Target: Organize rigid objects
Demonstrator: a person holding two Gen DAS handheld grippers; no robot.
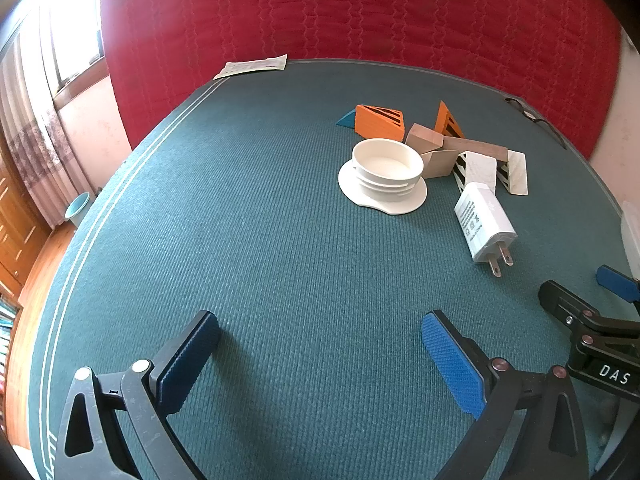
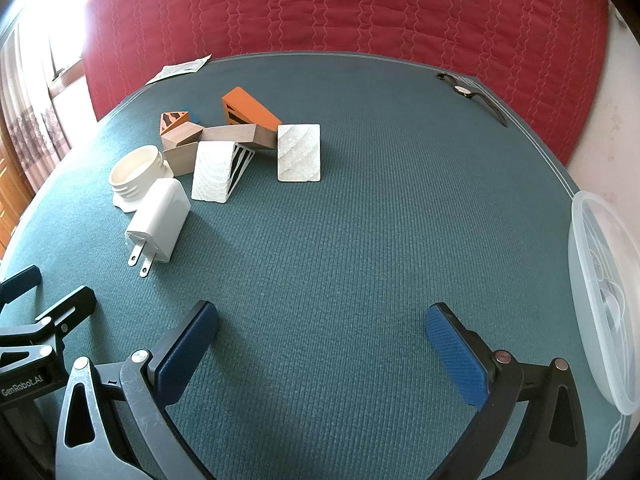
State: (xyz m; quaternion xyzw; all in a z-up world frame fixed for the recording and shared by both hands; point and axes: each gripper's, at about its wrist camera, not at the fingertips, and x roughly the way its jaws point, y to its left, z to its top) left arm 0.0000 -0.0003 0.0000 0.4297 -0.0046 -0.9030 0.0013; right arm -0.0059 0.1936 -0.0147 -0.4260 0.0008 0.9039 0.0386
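Observation:
A cluster of rigid objects lies on the green table mat (image 1: 280, 240). It holds a white threaded cap (image 1: 384, 174) (image 2: 136, 174), a white plug adapter (image 1: 482, 226) (image 2: 160, 224), two orange wedges (image 1: 380, 122) (image 2: 248, 110), tan wooden blocks (image 1: 434, 150) (image 2: 224, 136) and two white wedges (image 2: 214, 172) (image 2: 299, 153). My left gripper (image 1: 320, 360) is open over bare mat, well short of the cluster. My right gripper (image 2: 322, 354) is open too, with nothing between its fingers. Each gripper shows at the edge of the other's view.
A clear plastic container (image 2: 604, 300) stands at the mat's right edge. A wristwatch (image 2: 470, 92) (image 1: 532, 116) lies at the far right corner and a paper slip (image 1: 252, 67) (image 2: 180, 68) at the far left. A red quilted cover (image 1: 360, 12) rises behind the table.

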